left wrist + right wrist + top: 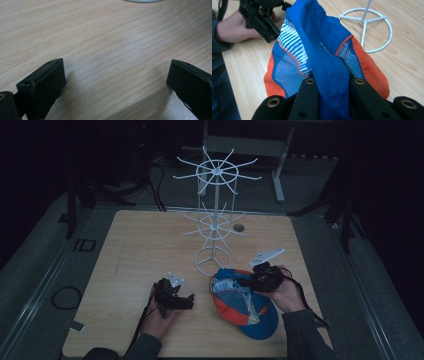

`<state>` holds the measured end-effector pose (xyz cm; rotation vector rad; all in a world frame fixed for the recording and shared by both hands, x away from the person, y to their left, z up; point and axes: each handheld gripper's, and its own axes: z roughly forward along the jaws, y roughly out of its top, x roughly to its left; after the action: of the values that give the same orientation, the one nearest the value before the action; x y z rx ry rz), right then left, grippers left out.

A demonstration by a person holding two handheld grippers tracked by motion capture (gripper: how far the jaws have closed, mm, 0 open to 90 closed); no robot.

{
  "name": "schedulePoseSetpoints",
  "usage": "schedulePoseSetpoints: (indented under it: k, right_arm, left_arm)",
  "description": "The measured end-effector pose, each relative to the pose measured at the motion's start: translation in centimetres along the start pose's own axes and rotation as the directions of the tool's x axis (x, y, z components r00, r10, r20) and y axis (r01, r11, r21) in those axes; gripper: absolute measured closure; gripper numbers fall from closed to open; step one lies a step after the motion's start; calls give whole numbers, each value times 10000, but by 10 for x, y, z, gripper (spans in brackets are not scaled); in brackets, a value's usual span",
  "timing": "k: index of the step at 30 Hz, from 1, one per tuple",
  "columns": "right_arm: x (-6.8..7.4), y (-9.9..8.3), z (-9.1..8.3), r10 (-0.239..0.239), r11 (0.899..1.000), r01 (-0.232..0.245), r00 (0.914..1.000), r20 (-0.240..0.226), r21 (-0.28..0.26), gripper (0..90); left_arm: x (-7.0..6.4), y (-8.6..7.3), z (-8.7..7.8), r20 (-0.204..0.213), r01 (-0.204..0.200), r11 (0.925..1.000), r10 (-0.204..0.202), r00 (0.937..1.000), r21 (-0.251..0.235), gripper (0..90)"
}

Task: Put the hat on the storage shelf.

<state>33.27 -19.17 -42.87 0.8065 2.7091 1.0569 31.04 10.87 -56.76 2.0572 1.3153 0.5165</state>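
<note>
While dim light swallows the room beyond the table [125, 245], the right gripper [246, 281] pinches a blue fold of the blue-and-orange cap [245, 307], which lies near the table's front edge beside the white rack [214, 220]. The left gripper [189, 301] rests apart, jaws spread over bare wood. The cap's crown is hidden by the gripper.

The white wire rack [214, 220] with spoked tiers stands mid-bench; bare wooden bench [140, 250] to its left lies open for passage.
</note>
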Motion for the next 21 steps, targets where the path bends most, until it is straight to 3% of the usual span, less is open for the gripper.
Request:
schedulePoseSetpoints:
  k: [21]
  right_arm:
    - [-4, -11, -19, 347, 9942, -349, 9994, -45, -1014, 834]
  left_arm:
    - [0, 0, 0, -4, -3, 10000, 3, 10000, 0, 26]
